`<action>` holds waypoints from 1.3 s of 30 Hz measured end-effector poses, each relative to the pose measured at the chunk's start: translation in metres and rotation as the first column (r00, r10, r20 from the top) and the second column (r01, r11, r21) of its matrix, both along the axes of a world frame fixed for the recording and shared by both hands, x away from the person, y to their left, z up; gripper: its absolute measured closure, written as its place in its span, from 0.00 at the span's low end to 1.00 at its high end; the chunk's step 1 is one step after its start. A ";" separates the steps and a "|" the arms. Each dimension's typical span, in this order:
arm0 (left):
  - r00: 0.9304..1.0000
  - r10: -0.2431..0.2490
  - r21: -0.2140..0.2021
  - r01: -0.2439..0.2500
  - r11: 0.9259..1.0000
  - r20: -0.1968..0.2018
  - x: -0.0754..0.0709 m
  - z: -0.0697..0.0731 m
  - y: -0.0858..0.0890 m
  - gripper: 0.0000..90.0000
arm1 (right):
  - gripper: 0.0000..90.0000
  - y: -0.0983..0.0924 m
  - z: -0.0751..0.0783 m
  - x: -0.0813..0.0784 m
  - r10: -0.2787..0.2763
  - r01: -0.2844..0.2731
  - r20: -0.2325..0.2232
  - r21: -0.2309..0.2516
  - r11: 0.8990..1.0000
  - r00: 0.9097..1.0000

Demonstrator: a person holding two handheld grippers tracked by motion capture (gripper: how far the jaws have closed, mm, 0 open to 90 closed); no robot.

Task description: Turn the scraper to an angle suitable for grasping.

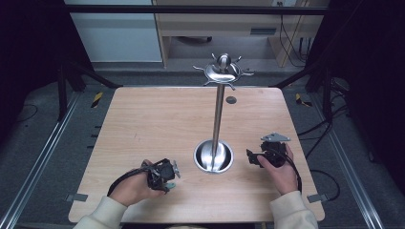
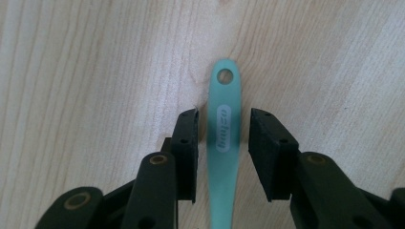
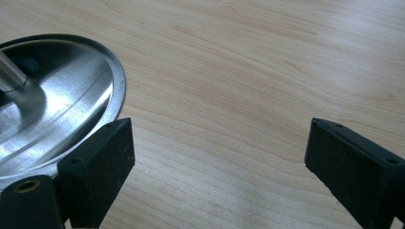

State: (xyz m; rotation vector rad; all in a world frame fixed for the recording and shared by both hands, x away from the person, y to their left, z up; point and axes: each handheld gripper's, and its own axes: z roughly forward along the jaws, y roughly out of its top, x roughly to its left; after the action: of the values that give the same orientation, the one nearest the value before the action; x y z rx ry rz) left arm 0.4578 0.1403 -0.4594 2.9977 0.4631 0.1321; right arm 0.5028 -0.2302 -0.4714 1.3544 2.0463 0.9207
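Note:
A mint green utensil handle [image 2: 224, 100] with a hanging hole at its end lies flat on the wooden table [image 1: 153, 119]; in the high view a bit of the green handle [image 1: 171, 186] peeks out under my left hand. My left gripper [image 2: 223, 129] points down at it, its jaws on either side of the handle with a small gap on each side, pads not touching. In the high view the left gripper [image 1: 167, 182] is at the front left. My right gripper [image 1: 252, 158] rests at the front right, its jaws wide apart and holding nothing [image 3: 217, 152].
A steel stand rises from a round dished base [image 1: 213, 156] in the middle front of the table, with a pole [image 1: 218, 114] and a ring of hooks [image 1: 223, 71] on top. The base's rim [image 3: 62, 105] lies just left of my right gripper's left jaw. A small dark disc [image 1: 231, 100] sits at the back.

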 end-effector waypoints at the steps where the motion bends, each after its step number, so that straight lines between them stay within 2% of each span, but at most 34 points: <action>1: 1.000 0.003 -0.005 -0.003 1.000 0.001 0.000 -0.001 0.000 0.71 | 0.11 0.000 0.000 0.000 0.000 0.000 0.000 0.000 1.000 1.000; 13: 1.000 -0.003 0.009 0.003 1.000 -0.021 0.003 -0.002 -0.002 0.73 | 0.11 0.000 0.000 0.000 0.003 -0.003 0.000 -0.001 1.000 1.000; 20: 0.999 0.000 -0.003 0.000 1.000 -0.047 0.006 -0.002 -0.001 0.80 | 0.11 0.000 0.000 0.000 0.003 -0.003 0.001 0.002 1.000 1.000; 25: 0.999 0.000 -0.011 0.000 1.000 -0.041 0.005 -0.002 0.000 0.82 | 0.11 0.000 0.000 0.000 0.004 -0.004 0.002 0.000 1.000 1.000; 31: 0.999 0.027 -0.071 -0.029 0.997 -0.021 0.004 0.008 0.009 0.82 | 0.11 0.000 0.000 0.000 0.004 -0.004 0.001 -0.002 1.000 1.000; 35: 0.998 0.065 -0.135 -0.065 0.989 -0.002 0.007 0.019 0.017 0.82 | 0.11 -0.001 0.000 0.000 -0.004 0.004 -0.004 0.007 1.000 1.000; 37: 0.997 0.076 -0.175 -0.075 0.982 -0.001 0.007 0.025 0.021 0.82 | 0.11 -0.002 0.000 0.000 -0.003 0.003 0.002 0.003 1.000 1.000; 38: 0.996 0.086 -0.189 -0.082 0.979 0.016 0.007 0.032 0.023 0.82 | 0.11 -0.002 0.000 0.000 -0.003 0.003 0.002 0.003 1.000 1.000; 39: 0.996 0.086 -0.189 -0.082 0.979 0.016 0.007 0.032 0.023 0.82 | 0.11 -0.002 0.000 0.000 -0.003 0.003 0.002 0.003 1.000 1.000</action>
State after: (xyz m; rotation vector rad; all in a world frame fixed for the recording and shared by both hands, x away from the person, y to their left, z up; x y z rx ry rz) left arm 0.4645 0.1633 -0.4273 2.7899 0.5662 0.1244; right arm 0.5030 -0.2321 -0.4712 1.3578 2.0417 0.9228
